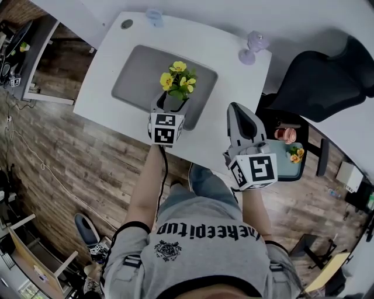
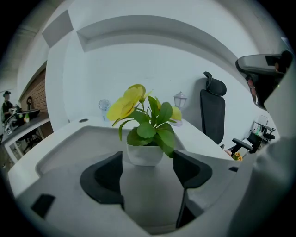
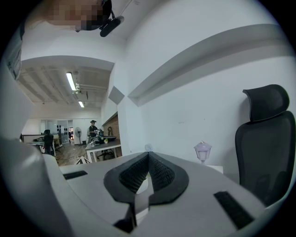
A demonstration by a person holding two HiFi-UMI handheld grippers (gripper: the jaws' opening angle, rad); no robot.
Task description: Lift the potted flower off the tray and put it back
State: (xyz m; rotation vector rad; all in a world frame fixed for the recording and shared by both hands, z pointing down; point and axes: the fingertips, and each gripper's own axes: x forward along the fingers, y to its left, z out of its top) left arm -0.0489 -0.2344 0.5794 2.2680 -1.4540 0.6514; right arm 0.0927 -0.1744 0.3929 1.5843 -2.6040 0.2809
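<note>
The potted flower (image 1: 178, 82), yellow blooms and green leaves in a small white pot (image 2: 144, 154), stands on the grey tray (image 1: 134, 76) on the white table. My left gripper (image 1: 172, 105) reaches in from the near side, its jaws spread open either side of the pot. In the left gripper view the dark pads (image 2: 107, 176) flank the pot without pressing on it, and the left gripper (image 2: 148, 158) holds nothing. My right gripper (image 1: 236, 110) hovers at the table's near right edge, away from the tray. Its jaws meet at the tip (image 3: 148, 157), with nothing between them.
A small purple lantern ornament (image 1: 252, 45) and a clear cup (image 1: 154, 16) stand at the table's far edge. A black office chair (image 1: 327, 76) is to the right. Lower right sits a second small tray (image 1: 289, 153) with a pink pot and flowers.
</note>
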